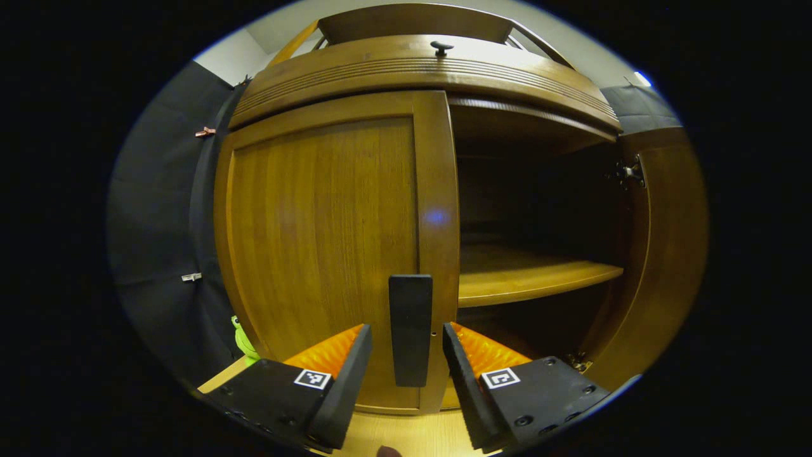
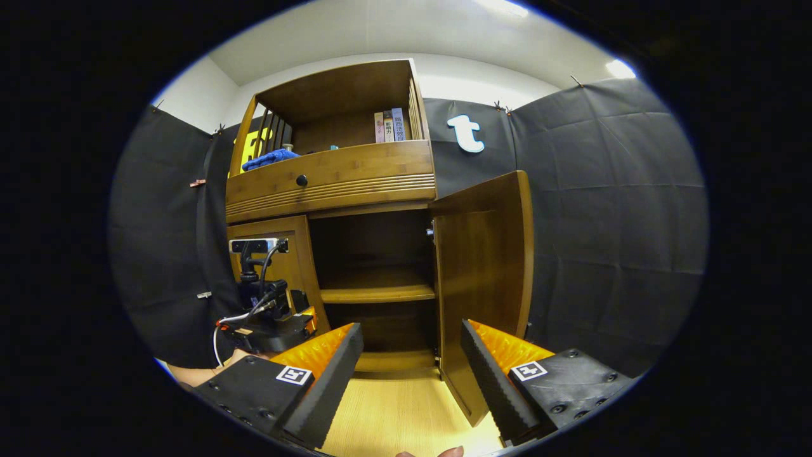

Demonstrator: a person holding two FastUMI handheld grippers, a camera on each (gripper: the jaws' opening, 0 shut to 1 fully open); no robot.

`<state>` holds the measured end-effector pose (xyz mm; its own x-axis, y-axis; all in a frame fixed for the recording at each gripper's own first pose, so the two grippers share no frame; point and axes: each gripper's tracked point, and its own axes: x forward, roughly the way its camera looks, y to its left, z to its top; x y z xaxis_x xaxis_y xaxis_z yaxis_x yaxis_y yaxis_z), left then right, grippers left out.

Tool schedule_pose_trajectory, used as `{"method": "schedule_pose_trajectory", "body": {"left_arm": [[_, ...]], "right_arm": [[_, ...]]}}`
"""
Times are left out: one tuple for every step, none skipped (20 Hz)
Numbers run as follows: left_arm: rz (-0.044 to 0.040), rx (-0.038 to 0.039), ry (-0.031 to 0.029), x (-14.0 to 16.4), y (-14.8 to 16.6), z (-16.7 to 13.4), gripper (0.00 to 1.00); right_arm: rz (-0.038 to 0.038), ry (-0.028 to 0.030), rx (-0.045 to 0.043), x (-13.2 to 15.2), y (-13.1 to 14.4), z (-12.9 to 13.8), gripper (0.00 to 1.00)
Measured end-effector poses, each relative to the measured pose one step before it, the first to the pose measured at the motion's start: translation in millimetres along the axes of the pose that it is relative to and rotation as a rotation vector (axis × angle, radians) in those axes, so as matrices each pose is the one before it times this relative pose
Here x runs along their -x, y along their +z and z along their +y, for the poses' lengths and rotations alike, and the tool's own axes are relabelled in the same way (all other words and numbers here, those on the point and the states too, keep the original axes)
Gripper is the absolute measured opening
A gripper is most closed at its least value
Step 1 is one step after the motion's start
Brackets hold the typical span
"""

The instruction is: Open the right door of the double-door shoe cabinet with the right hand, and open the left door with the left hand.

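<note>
The wooden shoe cabinet's left door (image 1: 323,254) stands closed, with a dark upright handle (image 1: 410,330) near its right edge. My left gripper (image 1: 406,355) is open, and the handle stands between its fingers without either one touching it. The right door (image 1: 666,254) is swung wide open, baring a shelf (image 1: 533,279). In the right gripper view the right door (image 2: 482,266) hangs open, and my right gripper (image 2: 412,362) is open and empty, drawn back from the cabinet over the floor. The other gripper (image 2: 266,317) shows at the left door (image 2: 285,266).
A drawer with a round knob (image 1: 441,47) tops the doors, and above it an open shelf holds books (image 2: 390,125) and a blue cloth (image 2: 269,158). Black cloth walls flank the cabinet. A small green toy (image 1: 242,339) sits at the cabinet's left foot. Pale wooden floor (image 2: 393,406) lies in front.
</note>
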<state>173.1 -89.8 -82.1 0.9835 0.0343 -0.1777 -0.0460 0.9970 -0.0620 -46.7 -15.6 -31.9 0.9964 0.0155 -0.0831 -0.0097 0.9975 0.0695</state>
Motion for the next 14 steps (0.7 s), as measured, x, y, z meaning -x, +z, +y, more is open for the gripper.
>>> {"method": "schedule_pose_trajectory", "body": {"left_arm": [[0.01256,0.00259,0.00550,-6.37,-3.58,1.69,0.69],[0.01040,0.00415,0.00792,-4.74,-2.79,0.98,0.63],[0.00611,0.01104,-0.00696,-2.09,-1.57,-2.28,0.60],[0.00212,0.01075,-0.00561,-3.88,0.27,-1.98,0.53],[0.00454,0.00677,-0.00311,-1.05,-0.53,-2.41,0.50],[0.00307,-0.00455,0.01098,-2.05,-0.02,0.58,0.41],[0.00137,-0.00701,0.00635,1.96,-0.51,-0.26,0.38],[0.00181,-0.00819,0.00429,-0.65,-0.51,0.65,0.37],[-0.00111,-0.00386,0.00174,0.12,0.20,0.12,0.36],[0.00251,-0.00257,-0.00331,0.13,0.10,0.07,0.35],[0.00391,-0.00096,-0.00582,1.66,-1.55,-0.21,0.34],[-0.00095,-0.00501,-0.00668,0.87,0.94,0.08,0.33],[-0.00031,-0.00712,-0.00462,1.05,0.89,0.20,0.33],[-0.00176,-0.00493,-0.00395,3.26,1.98,0.42,0.32]], "right_arm": [[0.00162,-0.00369,-0.00137,-3.92,-0.56,0.06,0.98],[0.00307,-0.00451,-0.00351,-2.75,-1.60,-0.93,0.98],[0.00359,-0.00550,0.00032,-3.75,-1.26,-0.66,0.98],[0.00549,-0.00568,0.00343,-3.24,-2.58,-0.92,0.98],[0.00238,-0.00427,0.00066,-2.08,-0.85,-0.89,0.98],[0.00086,0.00032,-0.00256,-1.26,-0.31,0.08,0.98],[-0.00134,-0.00099,-0.00137,-0.86,1.53,0.49,1.00],[-0.00355,-0.00125,0.00111,-1.05,1.63,-0.83,0.98],[0.00253,0.00113,0.00139,-0.71,0.13,-0.35,0.98],[0.00151,0.00096,-0.00003,-0.85,0.25,0.10,0.98],[0.00020,0.00072,-0.00051,1.35,0.16,-0.28,0.98],[-0.00394,0.00039,-0.00068,1.11,0.53,0.84,1.00],[-0.00281,-0.00005,0.00004,0.11,1.11,-0.38,1.00],[-0.00367,0.00059,-0.00101,0.77,1.57,0.10,0.98]]}}
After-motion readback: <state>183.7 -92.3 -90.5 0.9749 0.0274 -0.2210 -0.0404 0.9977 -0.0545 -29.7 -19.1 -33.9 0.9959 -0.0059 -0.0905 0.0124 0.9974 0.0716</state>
